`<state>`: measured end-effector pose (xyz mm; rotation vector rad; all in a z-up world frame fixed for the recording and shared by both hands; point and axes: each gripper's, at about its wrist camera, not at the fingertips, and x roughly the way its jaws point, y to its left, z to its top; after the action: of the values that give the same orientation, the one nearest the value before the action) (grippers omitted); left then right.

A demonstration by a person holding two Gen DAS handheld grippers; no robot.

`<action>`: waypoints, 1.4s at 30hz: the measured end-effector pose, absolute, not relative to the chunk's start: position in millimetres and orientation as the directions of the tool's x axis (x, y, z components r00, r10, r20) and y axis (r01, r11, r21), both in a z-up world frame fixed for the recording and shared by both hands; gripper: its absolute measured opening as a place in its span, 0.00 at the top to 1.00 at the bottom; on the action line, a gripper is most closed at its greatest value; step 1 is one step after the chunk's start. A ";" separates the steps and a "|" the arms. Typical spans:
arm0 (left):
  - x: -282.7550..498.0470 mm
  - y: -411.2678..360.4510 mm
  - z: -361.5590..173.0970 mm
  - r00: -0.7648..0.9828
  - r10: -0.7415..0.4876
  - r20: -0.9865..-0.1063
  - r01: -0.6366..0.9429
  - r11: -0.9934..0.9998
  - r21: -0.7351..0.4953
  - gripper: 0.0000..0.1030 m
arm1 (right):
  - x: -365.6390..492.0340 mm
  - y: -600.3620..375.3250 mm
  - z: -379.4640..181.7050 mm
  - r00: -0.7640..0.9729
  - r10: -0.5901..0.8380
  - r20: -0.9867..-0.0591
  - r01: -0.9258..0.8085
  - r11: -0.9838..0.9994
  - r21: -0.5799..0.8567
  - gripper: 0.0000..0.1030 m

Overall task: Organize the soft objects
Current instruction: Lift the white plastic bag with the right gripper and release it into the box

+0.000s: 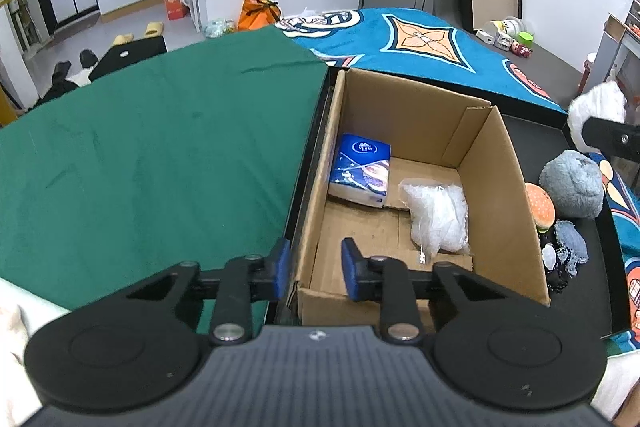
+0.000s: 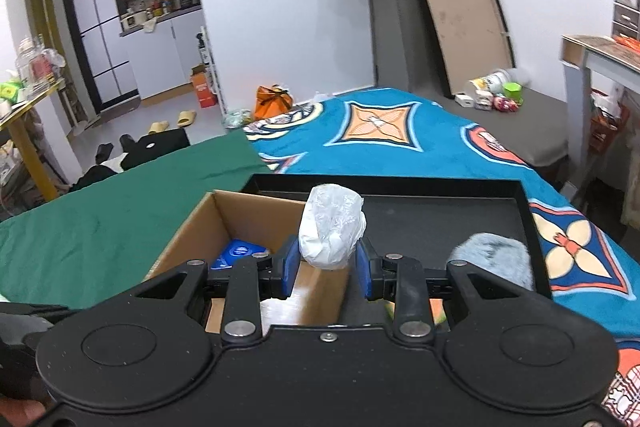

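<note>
A cardboard box point(image 1: 496, 163) stands open in a black tray point(image 1: 584, 251). Inside lie a blue tissue pack point(image 1: 362, 171) and a clear crumpled plastic bag point(image 1: 438, 215). My left gripper point(image 1: 314, 269) is open and empty, straddling the box's near left wall. My right gripper point(image 2: 327, 269) is shut on a white crumpled plastic bag point(image 2: 332, 231), held above the box's right wall point(image 2: 320, 287); it also shows at the right edge of the left wrist view point(image 1: 596, 107). A grey plush point(image 1: 572, 185), a burger toy point(image 1: 540, 203) and a bluish lace piece point(image 1: 570, 247) lie in the tray.
A green cloth point(image 1: 160, 155) covers the surface left of the box. A blue patterned blanket point(image 2: 380, 139) lies behind the tray. Small boxes and toys point(image 2: 492, 95) sit on the far grey surface. A board point(image 2: 460, 27) leans on the wall.
</note>
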<state>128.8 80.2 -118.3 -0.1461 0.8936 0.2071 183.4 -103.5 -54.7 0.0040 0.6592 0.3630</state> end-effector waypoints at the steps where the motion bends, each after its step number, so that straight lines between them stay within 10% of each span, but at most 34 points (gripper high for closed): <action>1: 129.1 81.6 -119.1 0.606 0.113 -0.787 -0.240 0.970 -0.046 0.80 | 182.9 -99.5 -54.3 0.728 0.336 -0.597 -0.336 0.935 0.117 0.71; 42: 125.1 83.1 -118.0 0.603 0.138 -0.786 -0.261 0.965 -0.032 0.87 | 169.5 -123.1 -72.6 0.691 0.321 -0.648 -0.318 0.940 0.126 0.54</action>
<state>125.1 83.1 -118.0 -0.1490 0.8945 0.2318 169.5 -123.1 -72.6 0.0034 0.7254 0.3570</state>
